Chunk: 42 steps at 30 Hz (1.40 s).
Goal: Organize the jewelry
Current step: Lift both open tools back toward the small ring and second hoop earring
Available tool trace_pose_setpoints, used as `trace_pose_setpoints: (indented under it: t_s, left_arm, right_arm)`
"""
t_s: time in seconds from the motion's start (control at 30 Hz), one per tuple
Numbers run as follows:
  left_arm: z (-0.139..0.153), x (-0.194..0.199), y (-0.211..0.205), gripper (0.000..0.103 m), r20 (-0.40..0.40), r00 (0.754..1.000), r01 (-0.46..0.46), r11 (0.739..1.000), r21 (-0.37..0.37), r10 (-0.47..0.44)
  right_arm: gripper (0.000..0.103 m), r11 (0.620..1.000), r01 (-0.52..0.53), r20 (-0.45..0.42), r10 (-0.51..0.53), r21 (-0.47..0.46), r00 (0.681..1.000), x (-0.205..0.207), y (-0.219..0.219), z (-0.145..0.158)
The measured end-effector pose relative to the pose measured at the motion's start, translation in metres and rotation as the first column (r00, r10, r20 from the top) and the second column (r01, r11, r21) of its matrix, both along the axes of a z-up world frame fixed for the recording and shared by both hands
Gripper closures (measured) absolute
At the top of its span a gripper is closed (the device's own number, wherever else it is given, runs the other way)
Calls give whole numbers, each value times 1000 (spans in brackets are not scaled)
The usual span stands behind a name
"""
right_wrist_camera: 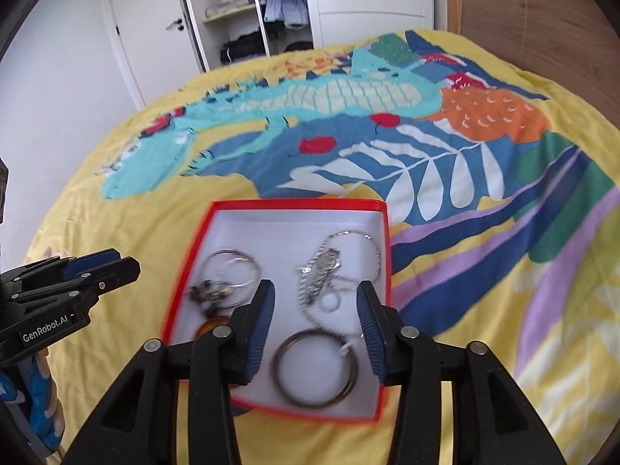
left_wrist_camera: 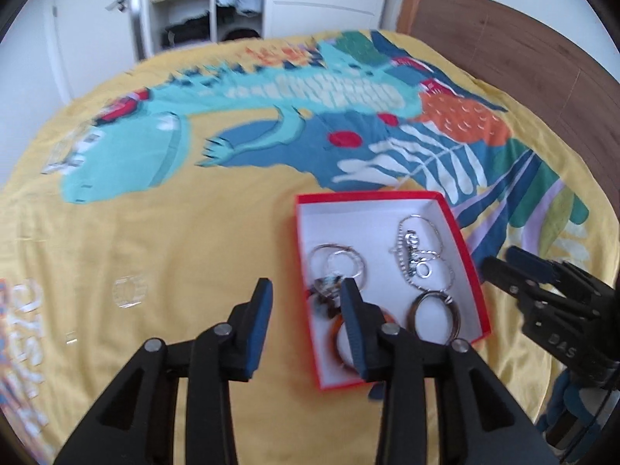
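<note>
A red box [left_wrist_camera: 461,236] [right_wrist_camera: 381,232] with a white inside lies on the bed. It holds silver hoop rings [left_wrist_camera: 341,263] [right_wrist_camera: 236,271], a silver chain necklace [left_wrist_camera: 414,252] [right_wrist_camera: 321,275], a dark metal bangle [left_wrist_camera: 436,312] [right_wrist_camera: 314,368] and an orange piece [left_wrist_camera: 335,327] [right_wrist_camera: 207,327]. My left gripper [left_wrist_camera: 306,302] is open and empty, over the box's left edge. My right gripper [right_wrist_camera: 316,306] is open and empty, above the bangle and chain. Each gripper shows in the other view, the right [left_wrist_camera: 511,261] beside the box's right edge, the left [right_wrist_camera: 112,263] left of it.
The bed is covered by a yellow spread [left_wrist_camera: 155,232] [right_wrist_camera: 484,329] with a turquoise lizard print. A small clear item [left_wrist_camera: 130,290] lies on the spread left of the box. A wooden headboard [left_wrist_camera: 523,58] stands at the right, and an open wardrobe [right_wrist_camera: 252,11] stands behind.
</note>
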<state>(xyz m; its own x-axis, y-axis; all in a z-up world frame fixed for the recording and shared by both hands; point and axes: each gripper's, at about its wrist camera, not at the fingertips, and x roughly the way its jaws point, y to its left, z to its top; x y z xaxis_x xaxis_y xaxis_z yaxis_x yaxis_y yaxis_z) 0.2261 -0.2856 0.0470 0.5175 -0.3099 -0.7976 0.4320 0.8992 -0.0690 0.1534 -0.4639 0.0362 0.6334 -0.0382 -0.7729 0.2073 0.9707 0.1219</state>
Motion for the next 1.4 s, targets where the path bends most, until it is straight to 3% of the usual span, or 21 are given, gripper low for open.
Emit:
trace_pose_setpoints:
  t_s: [0.07, 0.33, 0.43, 0.63, 0.93, 1.4]
  left_arm:
    - [16, -21, 22, 58, 44, 999, -32, 999, 9, 32]
    - [37, -94, 124, 57, 118, 976, -187, 982, 36, 181]
    - [39, -114, 158, 57, 126, 964, -238, 971, 29, 233]
    - [49, -152, 215, 57, 155, 941, -305, 952, 8, 300]
    - [61, -185, 260, 57, 191, 921, -337, 941, -40, 338]
    - [71, -222, 285, 57, 210, 911, -342, 935, -93, 354]
  right_arm:
    - [52, 1000, -6, 23, 6, -2, 1000, -15, 14, 14]
    - [48, 997, -64, 103, 67, -34, 992, -79, 88, 57]
    - [39, 997, -75, 138, 79, -33, 987, -100, 111, 63]
    - [39, 996, -95, 156, 93, 2, 983, -127, 148, 61]
    - [39, 986, -161, 145, 166, -47, 975, -149, 203, 66]
    - [33, 969, -204, 169, 226, -140, 959, -186, 250, 94]
